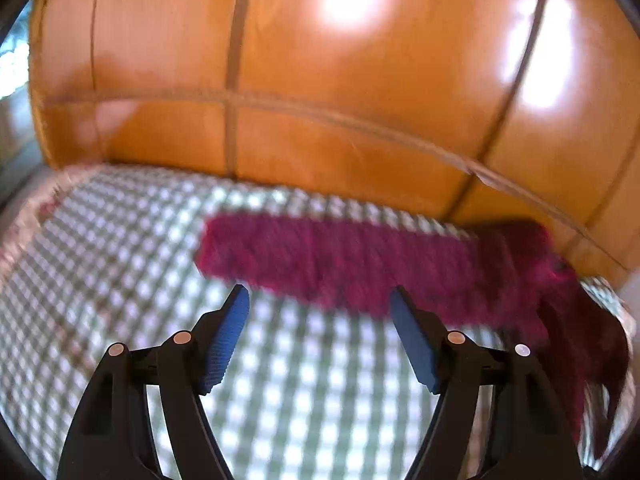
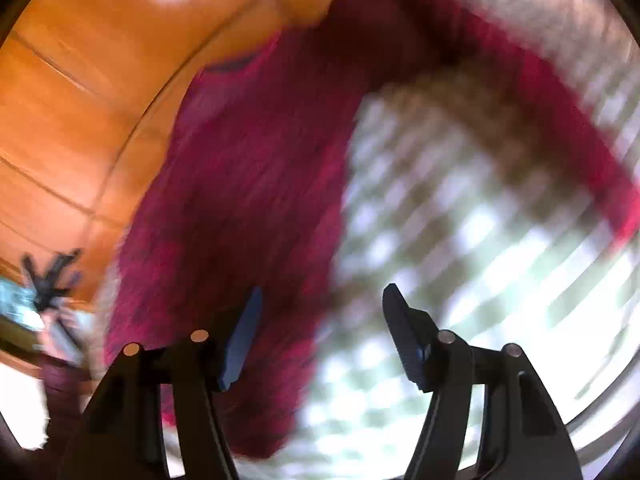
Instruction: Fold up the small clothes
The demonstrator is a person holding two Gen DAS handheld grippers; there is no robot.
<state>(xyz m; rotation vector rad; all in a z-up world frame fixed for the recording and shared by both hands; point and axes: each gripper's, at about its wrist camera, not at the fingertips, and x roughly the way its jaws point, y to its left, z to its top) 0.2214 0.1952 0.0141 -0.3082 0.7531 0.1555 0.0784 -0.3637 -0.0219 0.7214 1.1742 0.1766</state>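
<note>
A magenta knitted garment [image 1: 360, 264] lies on a green-and-white checked cloth [image 1: 120, 264]. In the left wrist view one long sleeve stretches left, flat, and the body hangs down at the right. My left gripper [image 1: 320, 300] is open and empty, its blue pads just short of the sleeve's near edge. In the right wrist view the garment [image 2: 248, 184] is blurred and fills the middle, with a sleeve arcing to the upper right. My right gripper [image 2: 320, 300] is open and empty above the garment's edge.
A glossy orange wooden headboard [image 1: 320, 80] rises behind the checked cloth, and it also shows in the right wrist view [image 2: 80, 100]. The cloth's edge [image 1: 36, 208] curves at the far left. A dark blurred object [image 2: 52, 276] sits at the left of the right wrist view.
</note>
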